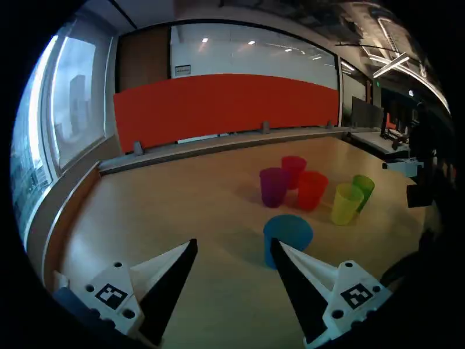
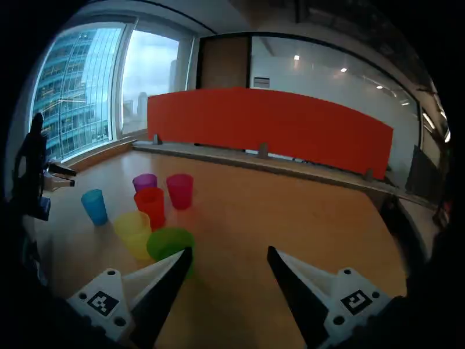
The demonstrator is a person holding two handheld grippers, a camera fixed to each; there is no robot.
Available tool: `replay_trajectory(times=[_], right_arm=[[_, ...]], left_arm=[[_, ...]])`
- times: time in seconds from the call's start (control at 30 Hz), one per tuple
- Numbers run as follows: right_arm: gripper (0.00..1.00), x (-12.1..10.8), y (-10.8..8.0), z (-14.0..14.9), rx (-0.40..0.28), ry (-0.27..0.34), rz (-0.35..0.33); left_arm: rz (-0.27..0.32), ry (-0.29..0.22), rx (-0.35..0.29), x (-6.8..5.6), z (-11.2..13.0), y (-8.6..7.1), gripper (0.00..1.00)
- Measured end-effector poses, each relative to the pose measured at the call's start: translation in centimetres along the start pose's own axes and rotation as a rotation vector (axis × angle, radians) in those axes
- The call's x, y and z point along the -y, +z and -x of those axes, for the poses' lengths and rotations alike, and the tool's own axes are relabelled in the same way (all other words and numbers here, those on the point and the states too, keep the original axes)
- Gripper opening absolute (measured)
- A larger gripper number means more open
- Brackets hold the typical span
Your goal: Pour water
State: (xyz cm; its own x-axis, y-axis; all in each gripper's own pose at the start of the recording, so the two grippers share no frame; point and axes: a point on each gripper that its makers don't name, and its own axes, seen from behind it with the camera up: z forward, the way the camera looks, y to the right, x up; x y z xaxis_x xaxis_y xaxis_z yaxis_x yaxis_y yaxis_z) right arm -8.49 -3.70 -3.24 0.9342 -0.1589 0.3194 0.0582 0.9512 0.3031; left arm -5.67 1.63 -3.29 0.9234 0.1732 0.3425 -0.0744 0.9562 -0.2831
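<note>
Several plastic cups stand on a wooden table (image 1: 192,198). In the left gripper view the blue cup (image 1: 287,238) is nearest, just beyond my right fingertip. Behind it stand the purple cup (image 1: 273,186), pink cup (image 1: 293,170), red cup (image 1: 311,189), yellow cup (image 1: 346,203) and green cup (image 1: 364,191). My left gripper (image 1: 232,253) is open and holds nothing. In the right gripper view the green cup (image 2: 168,244) sits just past my left fingertip, beside the yellow cup (image 2: 133,232), red cup (image 2: 151,205), pink cup (image 2: 180,190), purple cup (image 2: 145,182) and blue cup (image 2: 95,206). My right gripper (image 2: 229,256) is open, empty.
An orange partition (image 1: 226,107) runs along the far edge of the table. Large windows (image 2: 75,104) lie to one side. The other gripper and the person holding it show dark at the edge (image 2: 35,168). Bare tabletop (image 2: 302,215) spreads right of the cups.
</note>
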Motion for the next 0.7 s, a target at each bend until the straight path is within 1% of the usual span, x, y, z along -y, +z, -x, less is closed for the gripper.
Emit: replay_trajectory(times=[0.1,0.2,0.43,0.5,0.7], right_arm=[[1.0,-0.2,0.1,-0.6,-0.03,0.005,0.025],[1.0,-0.5,0.2,-1.4,-0.07,0.015,0.054],[1.0,-1.3,0.3,-3.4,-0.167,0.06,0.111],[1.0,-1.4,0.3,-3.9,-0.193,0.072,0.124],[1.0,-2.1,0.2,-5.1,-0.267,0.082,0.181]], left_arm=[[-0.031,-0.012,-0.038,0.6,-0.8,-0.1,0.93],[-0.051,-0.028,-0.074,0.9,-1.4,-0.1,0.93],[-0.113,-0.051,-0.158,1.9,-3.3,-0.5,0.93],[-0.124,-0.059,-0.182,2.1,-3.8,-0.5,0.93],[-0.147,-0.089,-0.254,2.1,-5.3,-0.5,0.93]])
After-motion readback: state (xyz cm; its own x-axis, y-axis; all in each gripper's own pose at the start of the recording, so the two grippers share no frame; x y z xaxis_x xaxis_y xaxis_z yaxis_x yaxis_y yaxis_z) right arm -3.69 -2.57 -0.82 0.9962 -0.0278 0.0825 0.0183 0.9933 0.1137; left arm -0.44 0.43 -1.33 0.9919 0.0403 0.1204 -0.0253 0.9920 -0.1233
